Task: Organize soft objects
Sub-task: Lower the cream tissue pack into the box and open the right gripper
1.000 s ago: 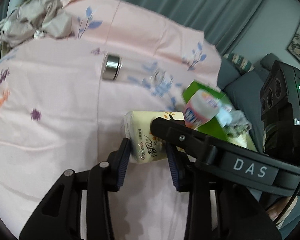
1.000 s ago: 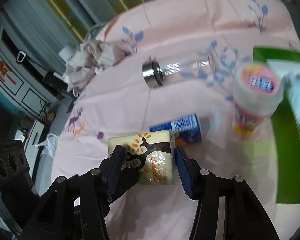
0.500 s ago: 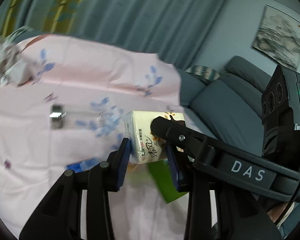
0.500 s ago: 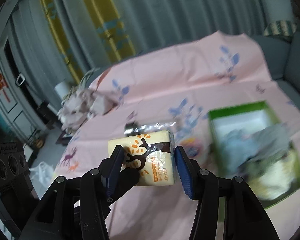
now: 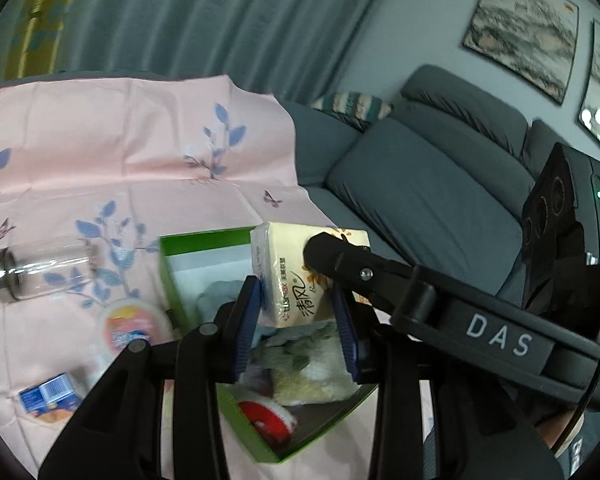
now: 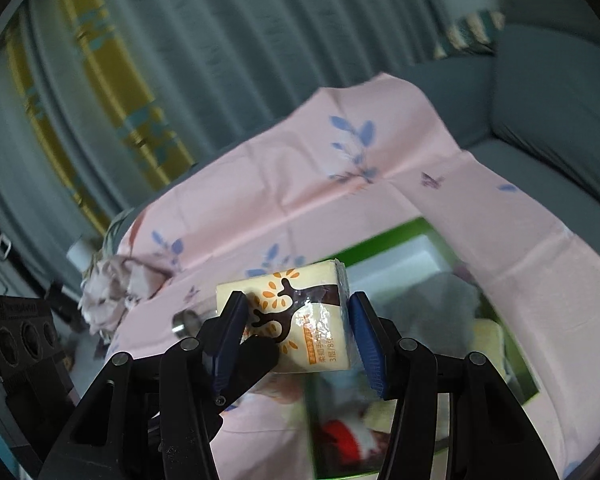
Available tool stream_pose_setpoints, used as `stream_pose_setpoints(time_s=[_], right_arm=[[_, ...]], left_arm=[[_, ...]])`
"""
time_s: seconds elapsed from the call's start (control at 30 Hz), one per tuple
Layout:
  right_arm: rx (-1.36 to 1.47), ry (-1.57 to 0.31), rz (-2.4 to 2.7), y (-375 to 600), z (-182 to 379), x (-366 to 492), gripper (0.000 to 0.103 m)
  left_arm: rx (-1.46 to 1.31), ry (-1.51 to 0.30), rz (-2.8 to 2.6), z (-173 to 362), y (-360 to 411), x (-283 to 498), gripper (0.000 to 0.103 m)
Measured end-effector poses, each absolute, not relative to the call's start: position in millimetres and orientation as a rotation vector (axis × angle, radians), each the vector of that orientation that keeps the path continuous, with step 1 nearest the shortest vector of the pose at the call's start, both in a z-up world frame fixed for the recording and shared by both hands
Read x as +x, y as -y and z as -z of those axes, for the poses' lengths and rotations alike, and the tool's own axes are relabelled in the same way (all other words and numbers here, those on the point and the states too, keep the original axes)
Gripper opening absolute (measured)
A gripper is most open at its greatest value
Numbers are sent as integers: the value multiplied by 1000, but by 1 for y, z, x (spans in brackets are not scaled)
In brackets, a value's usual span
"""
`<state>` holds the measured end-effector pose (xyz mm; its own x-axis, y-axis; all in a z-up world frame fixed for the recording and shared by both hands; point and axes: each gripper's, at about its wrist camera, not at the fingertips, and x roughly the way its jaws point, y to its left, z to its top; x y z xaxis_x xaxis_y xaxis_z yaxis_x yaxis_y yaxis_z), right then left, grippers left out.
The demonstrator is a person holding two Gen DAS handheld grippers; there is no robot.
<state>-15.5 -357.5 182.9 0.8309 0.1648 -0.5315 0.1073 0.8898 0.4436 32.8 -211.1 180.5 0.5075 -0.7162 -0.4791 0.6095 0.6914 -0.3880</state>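
The tissue pack [image 5: 296, 276] is up in the air, right over the green box [image 5: 204, 240]. It is pale yellow with a brown tree and orange leaves on its wrapper. Both grippers hold it at once. The left gripper [image 5: 298, 312] has its blue pads squeezed on the two sides of the pack. The right gripper [image 6: 298, 332] has its blue pads pressed on the pack's other two sides, and one black finger of the other gripper shows in each view, lying against the pack.

The green box sits open on the pink cloth [image 5: 100, 160]. Inside it are soft things: a fluffy yellow and white toy [image 5: 312, 372], something red and white [image 5: 266, 416], and a grey-blue cloth [image 5: 220, 292]. The far end of the box is white inside.

Left of the box, on the pink cloth, stands a round tub [image 5: 134, 326] with a pink and blue lid. Near it lies a small blue carton [image 5: 50, 398]. Farther left a clear bottle [image 5: 40, 272] with a silver cap lies on its side.

The pink cloth has blue leaves on it. A crumpled rag [image 6: 116, 292] lies at its far edge. Behind are a grey sofa [image 5: 420, 200], long grey-green curtains [image 5: 180, 20] and pictures on the wall [image 5: 520, 28]
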Motion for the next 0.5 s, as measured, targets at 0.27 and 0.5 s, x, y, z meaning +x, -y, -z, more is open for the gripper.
stream_pose_setpoints(time_s=[0.27, 0.5], right_arm=[[652, -633, 73, 406, -149, -15, 55], [794, -651, 135, 434, -126, -12, 55]], left_arm=[[-132, -770, 857, -158, 261, 49, 34], [-98, -825, 863, -145, 288, 59, 34]])
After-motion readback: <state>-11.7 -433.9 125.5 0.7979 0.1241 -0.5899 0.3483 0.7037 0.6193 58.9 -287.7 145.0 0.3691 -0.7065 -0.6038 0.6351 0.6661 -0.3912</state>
